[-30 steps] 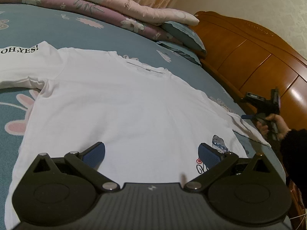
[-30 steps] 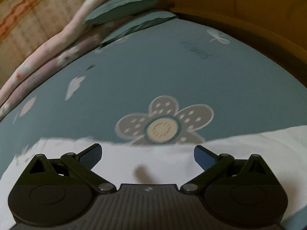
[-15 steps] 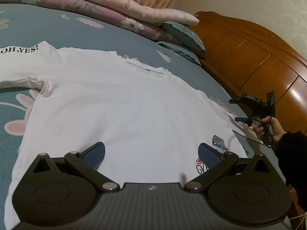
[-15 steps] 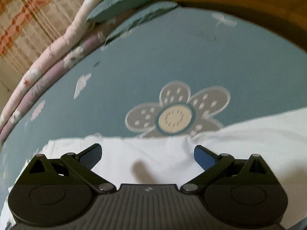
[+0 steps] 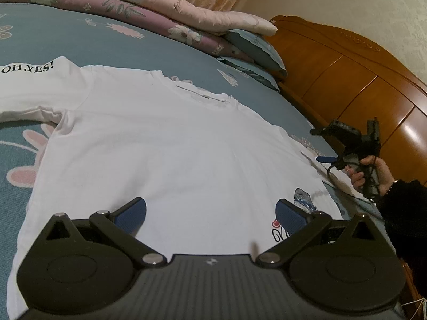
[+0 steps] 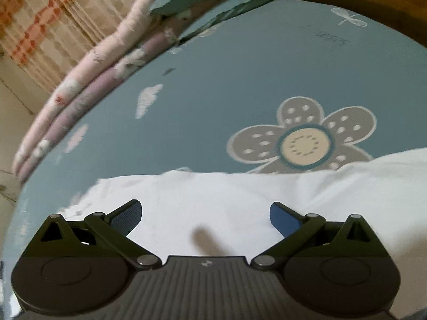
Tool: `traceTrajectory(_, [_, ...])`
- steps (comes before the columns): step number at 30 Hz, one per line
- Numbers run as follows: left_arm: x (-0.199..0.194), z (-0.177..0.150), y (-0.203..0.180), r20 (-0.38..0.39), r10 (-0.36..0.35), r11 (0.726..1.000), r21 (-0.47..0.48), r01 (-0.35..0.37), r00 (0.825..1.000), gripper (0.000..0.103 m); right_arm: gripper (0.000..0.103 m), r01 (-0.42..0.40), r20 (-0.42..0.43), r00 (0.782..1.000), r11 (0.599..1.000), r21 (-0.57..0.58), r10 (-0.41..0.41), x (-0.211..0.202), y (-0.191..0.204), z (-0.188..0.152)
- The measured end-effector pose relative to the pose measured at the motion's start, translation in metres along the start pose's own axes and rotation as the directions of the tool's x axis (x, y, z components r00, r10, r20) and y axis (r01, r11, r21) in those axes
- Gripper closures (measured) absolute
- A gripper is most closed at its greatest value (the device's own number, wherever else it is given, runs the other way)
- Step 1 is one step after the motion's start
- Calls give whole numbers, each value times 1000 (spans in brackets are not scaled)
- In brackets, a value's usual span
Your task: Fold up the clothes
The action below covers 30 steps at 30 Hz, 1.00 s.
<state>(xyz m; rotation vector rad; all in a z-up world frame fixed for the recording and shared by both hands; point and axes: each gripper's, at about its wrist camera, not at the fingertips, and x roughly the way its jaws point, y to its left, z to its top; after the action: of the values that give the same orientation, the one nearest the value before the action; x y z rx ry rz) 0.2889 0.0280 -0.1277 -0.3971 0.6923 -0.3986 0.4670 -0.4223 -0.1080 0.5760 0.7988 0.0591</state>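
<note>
A white T-shirt (image 5: 173, 146) lies flat on the blue bedsheet, neck toward the pillows, with "OH,YES!" printed on its left sleeve (image 5: 26, 69). My left gripper (image 5: 210, 213) hovers open over the shirt's lower body, nothing between its fingers. In the right wrist view, my right gripper (image 6: 205, 218) is open just above the shirt's right sleeve (image 6: 240, 200). The left wrist view shows that right gripper (image 5: 324, 158) held in a hand (image 5: 371, 173) at the shirt's right sleeve.
Folded floral quilts (image 5: 149, 8) and blue pillows (image 5: 253, 50) are stacked at the bed's far side. A wooden headboard (image 5: 360, 80) runs along the right. The blue flower-patterned sheet (image 6: 240, 80) stretches beyond the sleeve.
The right gripper has moved forward and left over the sleeve, so more white cloth lies under it. The left gripper has stayed still.
</note>
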Motion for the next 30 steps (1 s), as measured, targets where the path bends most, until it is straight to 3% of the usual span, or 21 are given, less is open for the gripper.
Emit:
traceTrajectory(6, [-1,-1,-1,-2,3,1000,3,-3,1000,1,0,-109,-91,990,994,-21,107,0,35,-21])
traceTrajectory(11, [-1,-1,-2,-4,6,1000,3,-6,1000,1,0,-176,-151,976,975,-134,155,1,79,-45])
traceTrajectory(15, [0,0,-3,-6,10,1000,4,-10,1000,1,0,-156,-197,973,967,-202,116,4,94,-64])
traceTrajectory(20, [-1,0,-5,-14,20,1000,14,-19,1000,1,0,-93,-221,974,979,-181,52,-2,92,-76])
traceTrajectory(24, [-2,-1,-8,-21,30,999,22,-30,999,1,0,-74,-184,982,972,-223,32,-25,104,-90])
traceTrajectory(30, [-1,-3,-11,-22,46,998,38,-46,999,1,0,34,-138,986,933,-359,-89,-31,124,-134])
